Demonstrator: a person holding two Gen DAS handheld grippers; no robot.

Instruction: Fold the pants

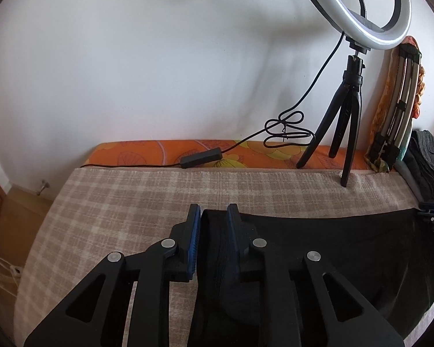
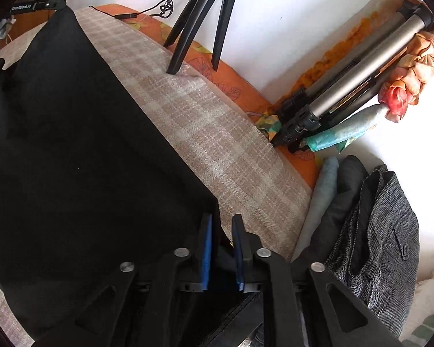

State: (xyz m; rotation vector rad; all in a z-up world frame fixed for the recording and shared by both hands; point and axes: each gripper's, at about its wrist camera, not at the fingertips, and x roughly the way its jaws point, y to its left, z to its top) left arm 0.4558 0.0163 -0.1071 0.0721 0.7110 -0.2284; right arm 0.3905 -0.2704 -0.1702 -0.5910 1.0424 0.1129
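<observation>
Black pants (image 2: 86, 144) lie flat on the checked blanket (image 2: 205, 133).

White wall (image 1: 130, 72); plaid-covered bed (image 1: 130, 196); lit ring light (image 1: 370, 8) on tripod.

The left gripper (image 1: 212, 212) points downward, its jaws slightly apart with dark fabric lying between the blue pads. The right gripper (image 2: 222, 222) tilts down more steeply, jaws likewise parted.
</observation>
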